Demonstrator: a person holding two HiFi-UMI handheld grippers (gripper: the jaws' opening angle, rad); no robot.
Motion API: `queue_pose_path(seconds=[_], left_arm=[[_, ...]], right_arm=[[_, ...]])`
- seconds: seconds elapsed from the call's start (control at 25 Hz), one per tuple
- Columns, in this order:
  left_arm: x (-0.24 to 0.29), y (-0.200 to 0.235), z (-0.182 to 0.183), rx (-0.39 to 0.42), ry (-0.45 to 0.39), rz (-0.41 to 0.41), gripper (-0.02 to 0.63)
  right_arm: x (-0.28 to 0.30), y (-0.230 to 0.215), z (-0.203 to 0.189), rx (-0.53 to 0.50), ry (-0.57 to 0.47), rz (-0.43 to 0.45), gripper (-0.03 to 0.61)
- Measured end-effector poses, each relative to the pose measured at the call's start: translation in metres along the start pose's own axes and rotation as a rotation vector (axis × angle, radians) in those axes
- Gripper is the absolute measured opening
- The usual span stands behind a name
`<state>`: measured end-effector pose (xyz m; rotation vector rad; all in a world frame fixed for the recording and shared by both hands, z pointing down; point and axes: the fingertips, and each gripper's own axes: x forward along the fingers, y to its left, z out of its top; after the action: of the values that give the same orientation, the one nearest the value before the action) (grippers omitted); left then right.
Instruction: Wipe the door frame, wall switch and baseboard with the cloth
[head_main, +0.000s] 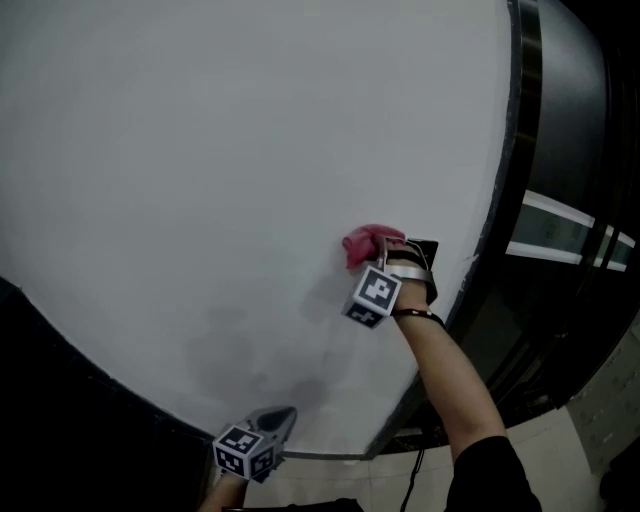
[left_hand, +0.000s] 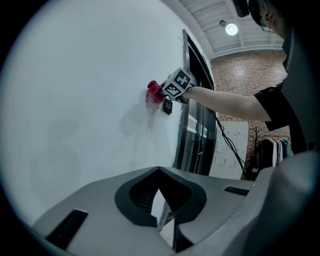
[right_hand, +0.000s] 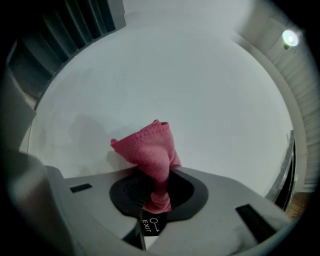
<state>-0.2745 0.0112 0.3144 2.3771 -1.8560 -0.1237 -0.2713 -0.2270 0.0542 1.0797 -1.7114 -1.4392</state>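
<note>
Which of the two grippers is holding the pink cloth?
The right gripper, shut on the pink cloth at the white wall; the left gripper hangs lower, empty.

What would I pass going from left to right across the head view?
grey left gripper → crumpled pink cloth → small black wall switch → dark door frame

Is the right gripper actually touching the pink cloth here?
Touching. The right gripper view shows the right gripper with its jaws closed on the lower end of the pink cloth, the rest bunching out ahead of them.
</note>
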Motion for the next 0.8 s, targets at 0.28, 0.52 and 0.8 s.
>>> queue_pose_path(seconds=[0.28,0.52,0.8], left_arm=[[-0.007,0.007,-0.006,-0.015,0.021,0.015,-0.008],[0.001,0.006,-0.013,-0.011,0.04,0.0,-0.008],[-0.005,0.009,-0.02,-0.015,0.062,0.006,-0.008]], right_arm=[[-0.002,0.024,-0.001,-0.004,-0.02,0.0,0.055],[0.011,0.051,-0.018,-0.034,0.011,0.043,0.055],[0.005,0.052,-0.012,0.034,-0.025,0.06,0.055]])
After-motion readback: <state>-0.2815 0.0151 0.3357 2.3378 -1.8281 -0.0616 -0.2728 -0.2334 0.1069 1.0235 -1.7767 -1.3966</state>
